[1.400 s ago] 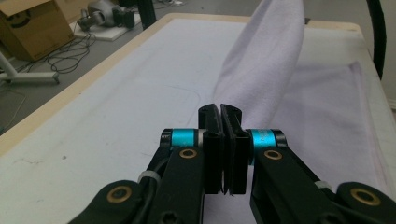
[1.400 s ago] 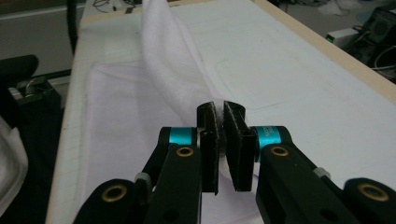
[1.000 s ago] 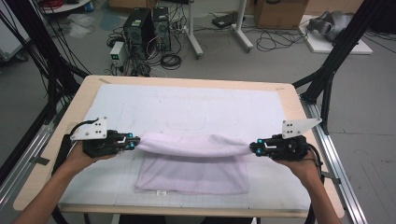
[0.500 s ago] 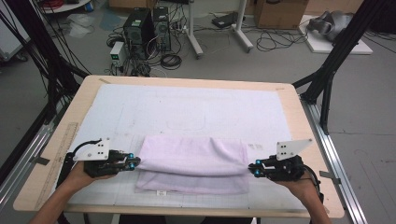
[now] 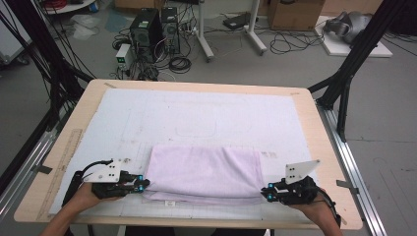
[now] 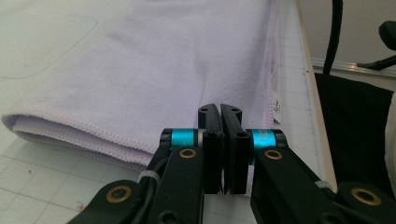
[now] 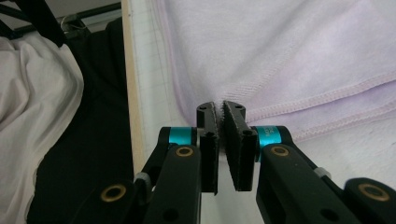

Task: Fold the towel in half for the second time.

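Lilac towel (image 5: 204,172): fold laid down; left gripper (image 5: 142,185) and right gripper (image 5: 266,193) pinching near corners. Next: release, withdraw.

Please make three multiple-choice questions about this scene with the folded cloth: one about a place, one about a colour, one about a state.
1. Where does the folded pale lilac terry towel lie on the white gridded mat?
A. far edge
B. near edge
C. left corner

2. What colour are the rings behind the jaws?
A. red
B. yellow
C. cyan

3. How is the left gripper?
A. shut on the towel's corner
B. wide open
C. lifted high

Answers: B, the towel lies by the person's side; C, cyan bands show in both gripper views; A, the jaws meet at the hem, like the right gripper.
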`<move>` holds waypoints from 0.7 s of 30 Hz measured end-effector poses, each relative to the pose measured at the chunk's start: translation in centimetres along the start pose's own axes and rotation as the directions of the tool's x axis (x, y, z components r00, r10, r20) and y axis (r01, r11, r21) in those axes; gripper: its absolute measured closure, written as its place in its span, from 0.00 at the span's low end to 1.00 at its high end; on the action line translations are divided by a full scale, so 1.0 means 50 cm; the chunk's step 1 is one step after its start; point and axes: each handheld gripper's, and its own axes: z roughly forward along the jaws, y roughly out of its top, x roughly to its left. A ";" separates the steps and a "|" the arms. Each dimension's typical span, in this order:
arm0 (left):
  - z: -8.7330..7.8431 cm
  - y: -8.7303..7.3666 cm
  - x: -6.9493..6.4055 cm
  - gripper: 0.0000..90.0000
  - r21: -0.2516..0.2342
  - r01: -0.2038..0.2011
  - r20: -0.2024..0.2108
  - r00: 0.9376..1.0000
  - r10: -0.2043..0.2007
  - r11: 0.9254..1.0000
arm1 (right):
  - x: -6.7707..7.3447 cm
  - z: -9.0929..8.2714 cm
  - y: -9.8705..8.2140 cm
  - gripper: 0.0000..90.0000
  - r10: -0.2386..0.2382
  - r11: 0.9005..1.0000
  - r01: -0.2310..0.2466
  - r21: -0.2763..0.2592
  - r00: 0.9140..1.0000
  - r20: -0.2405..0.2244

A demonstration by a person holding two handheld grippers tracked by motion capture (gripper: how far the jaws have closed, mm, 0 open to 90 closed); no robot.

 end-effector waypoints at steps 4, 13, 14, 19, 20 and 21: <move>0.003 -0.003 -0.004 0.97 0.017 -0.001 0.016 1.000 0.000 1.000 | 0.001 0.005 -0.004 0.93 0.003 1.000 -0.002 0.016 1.000 -0.013; 0.006 -0.009 -0.007 0.96 0.041 0.004 0.035 0.999 -0.006 0.999 | 0.002 0.025 -0.006 0.90 -0.003 0.997 0.006 0.078 0.999 -0.041; 0.007 -0.009 -0.007 0.95 0.040 0.005 0.039 0.999 -0.007 0.999 | 0.002 0.027 -0.006 0.89 -0.004 0.997 0.008 0.079 0.999 -0.046; 0.006 -0.011 -0.006 0.89 0.043 0.016 0.054 0.998 -0.018 0.999 | 0.002 0.025 -0.006 0.84 0.006 0.997 -0.003 0.073 0.999 -0.044; 0.004 -0.011 -0.005 0.89 0.038 0.026 0.051 0.998 -0.028 0.999 | 0.001 0.024 -0.006 0.84 0.005 0.997 -0.002 0.071 0.999 -0.042; 0.002 -0.011 -0.004 0.89 0.040 0.028 0.058 0.998 -0.030 0.999 | 0.001 0.023 -0.006 0.84 0.011 0.998 -0.008 0.068 0.999 -0.046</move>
